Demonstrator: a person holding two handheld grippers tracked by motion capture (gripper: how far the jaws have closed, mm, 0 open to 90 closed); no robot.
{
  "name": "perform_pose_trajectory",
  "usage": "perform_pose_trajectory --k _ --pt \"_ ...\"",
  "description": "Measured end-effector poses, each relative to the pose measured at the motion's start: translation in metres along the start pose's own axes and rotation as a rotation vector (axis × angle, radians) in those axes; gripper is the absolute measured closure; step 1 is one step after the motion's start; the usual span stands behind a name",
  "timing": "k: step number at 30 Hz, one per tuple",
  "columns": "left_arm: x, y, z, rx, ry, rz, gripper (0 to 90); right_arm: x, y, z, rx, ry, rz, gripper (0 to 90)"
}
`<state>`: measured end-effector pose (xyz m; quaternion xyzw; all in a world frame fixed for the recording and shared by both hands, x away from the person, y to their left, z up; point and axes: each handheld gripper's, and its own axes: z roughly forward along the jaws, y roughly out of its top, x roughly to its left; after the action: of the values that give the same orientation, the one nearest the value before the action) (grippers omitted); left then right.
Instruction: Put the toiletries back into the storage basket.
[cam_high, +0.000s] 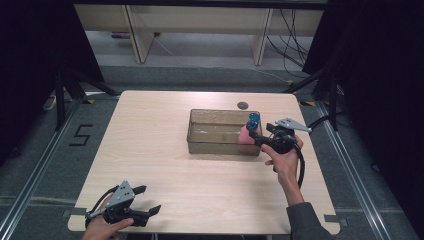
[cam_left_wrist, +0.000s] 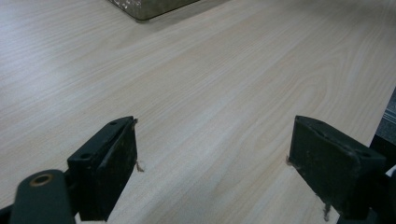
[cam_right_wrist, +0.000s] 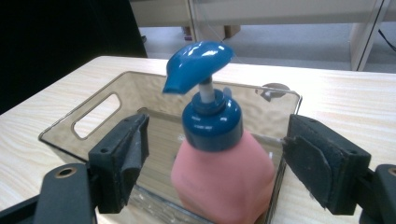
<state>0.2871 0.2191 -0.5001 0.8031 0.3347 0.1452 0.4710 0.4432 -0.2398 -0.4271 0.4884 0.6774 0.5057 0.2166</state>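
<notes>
A pink soap bottle (cam_right_wrist: 224, 177) with a blue pump head (cam_right_wrist: 198, 65) stands upright at the right end of a clear, brownish plastic bin (cam_high: 222, 111). In the high view the bottle (cam_high: 245, 134) sits just inside the bin's right wall. My right gripper (cam_high: 256, 136) reaches in from the right at that end. Its jaws (cam_right_wrist: 217, 128) stand open on either side of the bottle's neck, and the pads are clear of it. My left gripper (cam_high: 150, 198) rests near the table's front left corner, open, with only bare wood between its jaws (cam_left_wrist: 215, 126).
The bin sits right of centre on the light wooden table (cam_high: 165, 165). A small dark round disc (cam_high: 242, 105) lies on the table behind the bin. Black curtains and stand legs flank the table. Desk legs and cables are on the floor beyond.
</notes>
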Motion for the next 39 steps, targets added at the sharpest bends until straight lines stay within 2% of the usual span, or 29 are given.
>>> perform_pose_trajectory --k 1,3,4,5,8,9,10,11,13,14,16,17,18,21,23,24,25,26,27,28,31,32,34,36,39 --pt "0.000 0.000 0.000 -0.001 0.001 0.000 14.7 -0.001 0.000 -0.001 0.006 -0.005 -0.021 22.5" --pt "0.000 0.000 0.000 0.001 0.000 -0.002 14.7 0.001 -0.001 -0.003 -0.006 0.008 -0.003 22.5" --pt "0.000 0.000 0.000 0.001 0.000 -0.002 14.7 0.000 -0.001 -0.004 -0.005 0.000 -0.028 22.5" --pt "0.001 0.000 0.000 0.004 0.001 -0.001 14.7 0.002 -0.002 -0.005 -0.008 0.012 -0.001 22.5" --pt "0.000 0.000 0.000 -0.001 0.001 0.000 14.7 0.006 -0.003 -0.008 -0.004 0.009 -0.015 22.4" --pt "0.000 0.000 0.000 -0.001 0.000 -0.001 14.7 0.008 -0.004 -0.009 -0.012 0.007 -0.002 22.3" --pt "0.000 0.000 -0.001 0.007 -0.007 0.000 14.7 0.008 -0.004 -0.010 -0.004 0.018 -0.020 22.4" --pt "0.000 0.000 0.000 0.007 -0.007 0.000 14.7 0.010 -0.005 -0.010 -0.025 0.024 -0.030 22.5" --pt "0.000 0.000 0.000 0.007 -0.007 -0.001 14.7 0.014 -0.007 -0.012 0.002 0.027 -0.042 22.3" --pt "0.000 0.000 0.000 0.007 -0.008 0.000 14.7 0.017 -0.009 -0.012 0.000 0.044 -0.011 22.1" --pt "0.000 0.000 -0.001 0.016 0.001 0.000 14.7 0.018 -0.010 -0.012 -0.002 0.046 -0.037 22.1" --pt "0.000 0.000 -0.001 0.015 0.001 0.001 14.7 0.020 -0.012 -0.012 -0.002 0.065 -0.021 22.1" --pt "0.000 0.000 0.000 0.008 -0.004 -0.001 14.7 0.021 -0.013 -0.012 -0.004 0.063 -0.015 22.0" --pt "0.000 0.000 0.000 0.006 -0.007 -0.001 14.7 0.024 -0.013 -0.014 0.007 0.075 -0.014 21.9" --pt "0.000 0.000 -0.001 0.016 0.002 0.000 14.7 0.026 -0.015 -0.016 -0.004 0.078 -0.025 22.2" --pt "0.000 0.000 0.000 0.008 -0.007 -0.001 14.7 0.030 -0.016 -0.018 -0.007 0.094 -0.026 22.1" --pt "0.000 0.000 0.000 0.006 -0.007 0.001 14.7 0.033 -0.018 -0.019 -0.003 0.102 -0.005 22.1" --pt "0.000 0.000 0.000 0.006 -0.007 0.000 14.7 0.033 -0.018 -0.020 0.006 0.097 -0.028 22.1" --pt "0.000 0.000 0.000 0.006 -0.006 0.000 14.7 0.035 -0.020 -0.020 0.003 0.111 -0.023 22.1" --pt "0.000 0.000 0.000 0.007 -0.006 -0.001 14.7 0.036 -0.020 -0.022 0.005 0.105 -0.040 22.1" --pt "0.000 0.000 0.000 0.007 -0.005 -0.001 14.7 0.040 -0.023 -0.022 -0.006 0.125 -0.016 22.1" --pt "0.000 0.000 -0.001 0.013 0.003 0.001 14.7 0.041 -0.024 -0.024 0.011 0.126 -0.043 22.0" --pt "0.000 0.000 -0.001 0.015 0.003 0.000 14.7 0.045 -0.027 -0.024 0.009 0.141 -0.016 22.0" --pt "0.000 0.000 0.000 0.007 0.000 -0.007 14.7 0.048 -0.029 -0.025 0.014 0.148 -0.009 21.8" --pt "0.000 0.000 0.000 0.007 0.000 -0.006 14.7 0.048 -0.031 -0.025 -0.002 0.148 -0.034 21.6"
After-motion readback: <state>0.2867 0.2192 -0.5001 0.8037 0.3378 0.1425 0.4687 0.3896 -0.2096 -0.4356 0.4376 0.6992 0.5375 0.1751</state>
